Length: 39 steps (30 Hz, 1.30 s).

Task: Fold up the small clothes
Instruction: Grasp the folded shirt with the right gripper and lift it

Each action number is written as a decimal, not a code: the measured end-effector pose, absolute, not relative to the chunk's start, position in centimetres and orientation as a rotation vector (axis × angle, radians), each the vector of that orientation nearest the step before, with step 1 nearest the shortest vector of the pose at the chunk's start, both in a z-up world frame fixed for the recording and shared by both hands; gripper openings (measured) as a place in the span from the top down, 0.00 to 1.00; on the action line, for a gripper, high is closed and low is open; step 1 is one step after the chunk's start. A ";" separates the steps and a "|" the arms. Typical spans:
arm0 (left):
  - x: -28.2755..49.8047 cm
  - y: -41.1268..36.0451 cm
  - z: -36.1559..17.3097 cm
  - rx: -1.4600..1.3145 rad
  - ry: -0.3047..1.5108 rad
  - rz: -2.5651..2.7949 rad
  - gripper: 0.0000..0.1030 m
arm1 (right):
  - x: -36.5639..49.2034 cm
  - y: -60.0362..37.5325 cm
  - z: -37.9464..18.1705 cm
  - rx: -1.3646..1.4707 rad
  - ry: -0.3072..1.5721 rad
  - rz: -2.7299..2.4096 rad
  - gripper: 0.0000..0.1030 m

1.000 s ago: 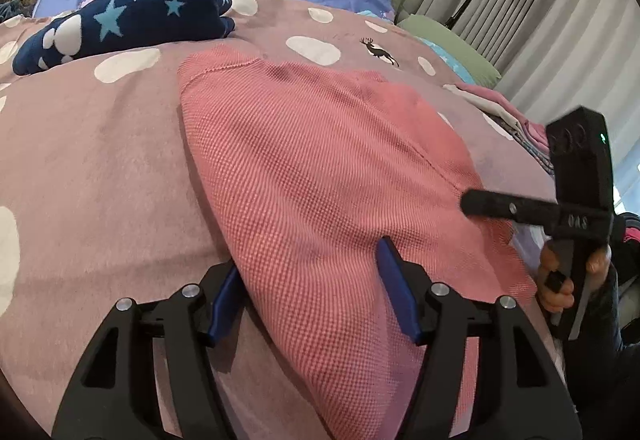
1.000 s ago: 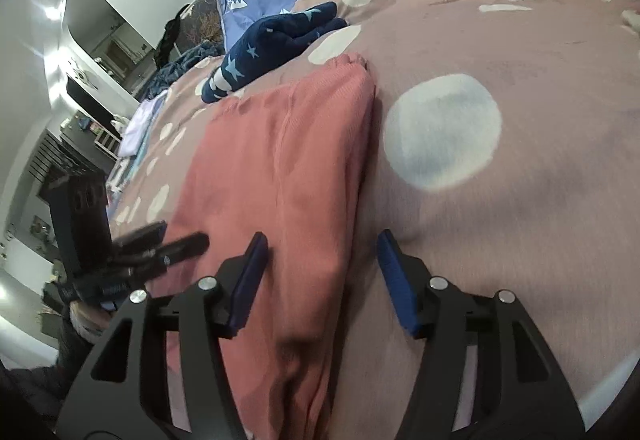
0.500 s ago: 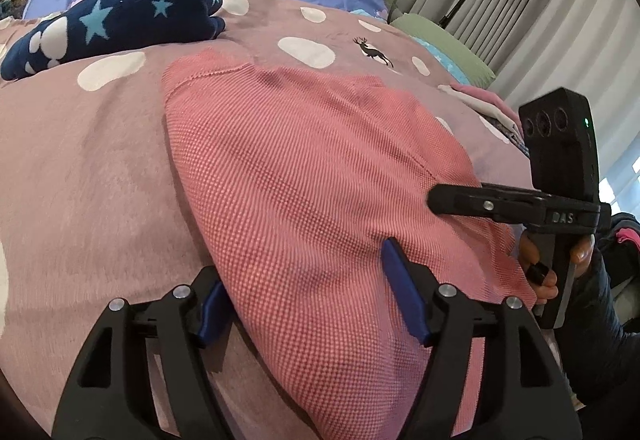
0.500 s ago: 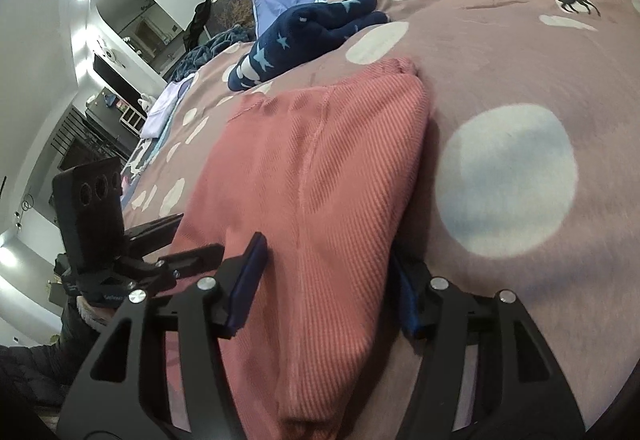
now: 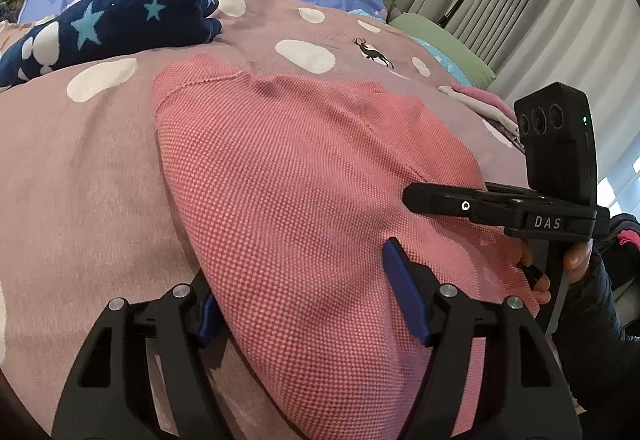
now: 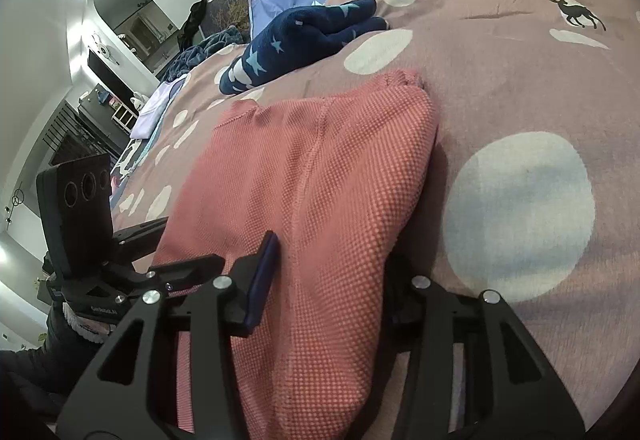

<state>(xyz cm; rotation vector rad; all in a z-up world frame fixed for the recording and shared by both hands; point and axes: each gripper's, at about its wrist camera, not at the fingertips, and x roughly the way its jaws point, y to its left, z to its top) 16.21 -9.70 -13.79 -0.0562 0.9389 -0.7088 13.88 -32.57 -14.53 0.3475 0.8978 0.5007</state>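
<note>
Now: pink garment [image 5: 304,199] flat on the duvet [image 5: 80,167], near edge bunched. Left gripper [image 5: 308,300] and right gripper [image 6: 332,276] both wide, each straddling a near corner, one finger under, one over. You close both together, pinch only the top layers, and lift evenly.
</note>
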 end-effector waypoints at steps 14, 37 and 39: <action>14.6 -9.2 -13.5 0.004 0.913 -0.649 0.38 | 12.7 -32.1 -14.0 0.326 0.905 0.412 0.71; 19.2 -23.0 1.0 0.296 0.512 -0.643 0.74 | 12.1 -36.6 1.4 -0.006 0.424 0.076 0.81; 20.9 -24.2 1.3 0.301 0.507 -0.637 0.74 | 14.1 -37.8 1.8 -0.016 0.411 0.047 0.81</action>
